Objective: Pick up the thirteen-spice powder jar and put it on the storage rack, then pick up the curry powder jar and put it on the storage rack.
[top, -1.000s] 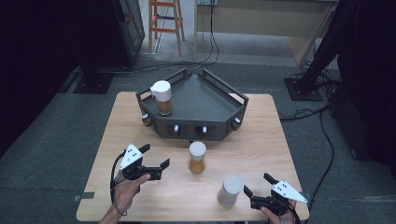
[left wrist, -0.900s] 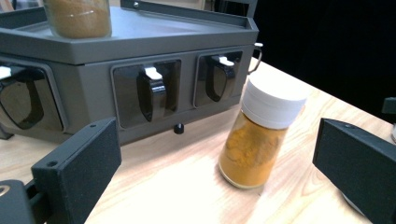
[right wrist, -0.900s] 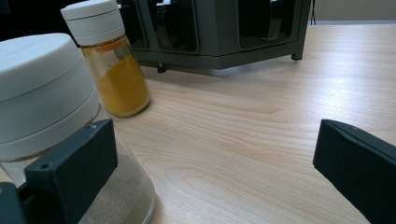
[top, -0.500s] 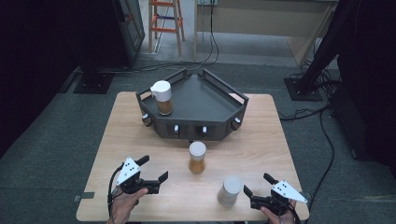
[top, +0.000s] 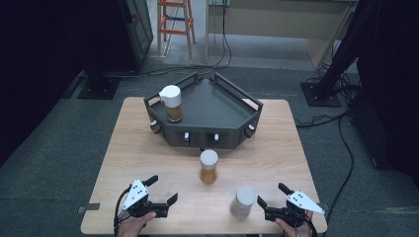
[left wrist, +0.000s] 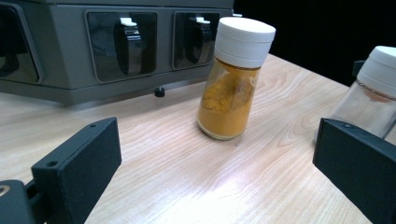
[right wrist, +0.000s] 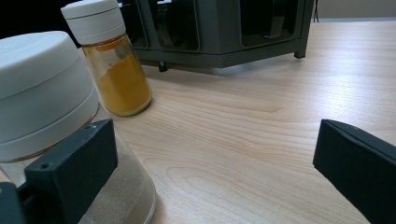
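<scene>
A pale wooden worktop (top: 148,148) stands on grey carpeted floor (top: 54,148) in a dim room, with dark curtains at both sides, black cables (top: 341,128) trailing across the floor and an orange stepladder (top: 174,24) at the back. At the worktop's far side sits a dark grey, angular metal rack (top: 217,106) with a railed top, carrying a white-capped glass jar of brown spice (top: 172,103) at its left corner. In front of the rack, near the middle of the worktop, stands a white-lidded glass jar of yellow-orange powder (top: 208,167), upright. A second white-lidded glass jar with pale contents (top: 243,201) stands nearer the front edge, to the right. At the near edge, a person's hands hold the left gripper (top: 160,191) and the right gripper (top: 271,197), each with its black jaws spread apart and clasping nothing. The pale jar sits just beside the right gripper's jaw, by the right gripper view.
</scene>
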Tool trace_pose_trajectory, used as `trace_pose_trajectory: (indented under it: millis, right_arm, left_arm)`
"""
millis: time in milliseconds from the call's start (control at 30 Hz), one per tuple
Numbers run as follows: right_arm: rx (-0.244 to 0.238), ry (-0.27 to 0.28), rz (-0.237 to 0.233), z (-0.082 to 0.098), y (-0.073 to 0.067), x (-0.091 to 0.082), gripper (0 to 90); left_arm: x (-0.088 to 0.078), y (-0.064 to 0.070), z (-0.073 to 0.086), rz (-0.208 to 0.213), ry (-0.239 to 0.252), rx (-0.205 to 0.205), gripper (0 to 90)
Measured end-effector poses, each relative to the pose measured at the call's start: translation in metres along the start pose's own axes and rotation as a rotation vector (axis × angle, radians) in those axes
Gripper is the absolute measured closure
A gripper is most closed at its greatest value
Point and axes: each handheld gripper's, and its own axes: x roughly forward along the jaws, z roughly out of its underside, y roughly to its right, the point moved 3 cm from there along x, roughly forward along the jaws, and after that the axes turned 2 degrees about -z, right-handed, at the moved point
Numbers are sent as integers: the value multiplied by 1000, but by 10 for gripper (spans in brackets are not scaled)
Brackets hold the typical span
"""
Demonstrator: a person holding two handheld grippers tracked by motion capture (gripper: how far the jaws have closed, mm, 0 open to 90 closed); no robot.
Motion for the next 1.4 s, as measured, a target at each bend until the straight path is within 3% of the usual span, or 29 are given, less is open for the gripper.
trace_pose_trajectory:
  millis: [500, 1400]
  right_arm:
    - [2, 4, -1, 0, 0, -1, 0]
    - [4, 13, 3, -1, 1, -3, 0]
  left_arm:
    - [-5, 7, 21, 2, 11, 29, 9]
    - [-4, 6, 28, -1, -1, 24, 9]
